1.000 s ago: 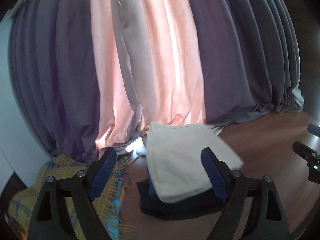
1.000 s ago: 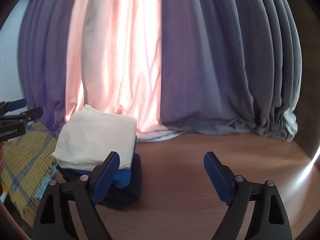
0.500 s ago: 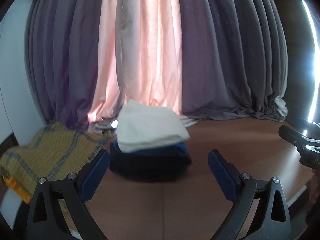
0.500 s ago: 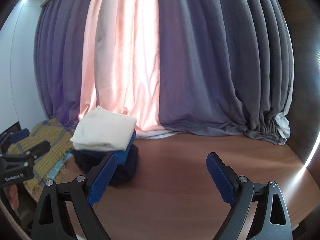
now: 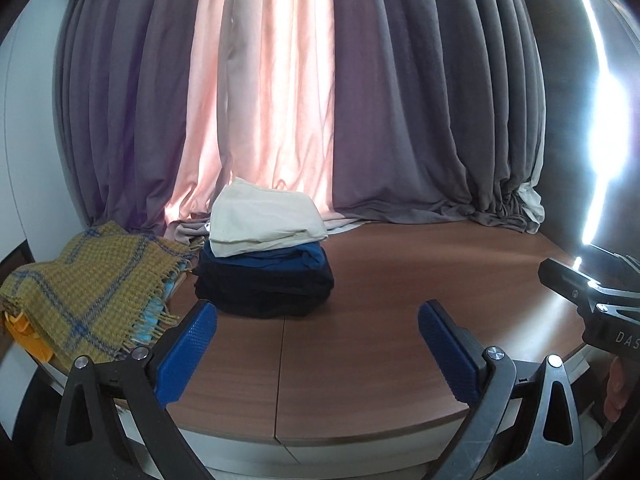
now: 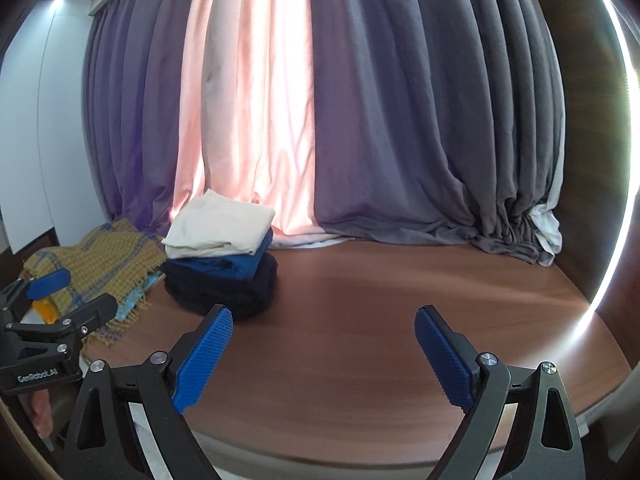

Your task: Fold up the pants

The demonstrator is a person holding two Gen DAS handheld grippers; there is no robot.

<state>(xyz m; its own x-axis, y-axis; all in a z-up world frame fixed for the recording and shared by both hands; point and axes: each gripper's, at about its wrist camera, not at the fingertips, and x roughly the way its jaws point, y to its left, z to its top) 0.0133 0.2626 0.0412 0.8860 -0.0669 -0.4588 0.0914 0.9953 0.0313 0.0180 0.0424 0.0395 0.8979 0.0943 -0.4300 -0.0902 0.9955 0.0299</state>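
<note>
A folded cream pair of pants (image 5: 264, 218) lies on top of a stack of folded blue (image 5: 280, 258) and dark navy garments (image 5: 264, 288) at the back left of the wooden table (image 5: 380, 320). The stack also shows in the right wrist view (image 6: 220, 268), with the cream pants (image 6: 220, 222) on top. My left gripper (image 5: 318, 344) is open and empty, held back near the table's front edge. My right gripper (image 6: 324, 348) is open and empty too, level with the front edge. Each gripper shows at the edge of the other's view.
A yellow plaid fringed blanket (image 5: 88, 288) lies at the table's left end, next to the stack. Grey and pink curtains (image 5: 320, 100) hang along the back and pool on the table. The table's front edge is curved.
Both grippers have pulled back from the stack toward the table's front edge. The cream pants, close up before, now rest on the stack farther away.
</note>
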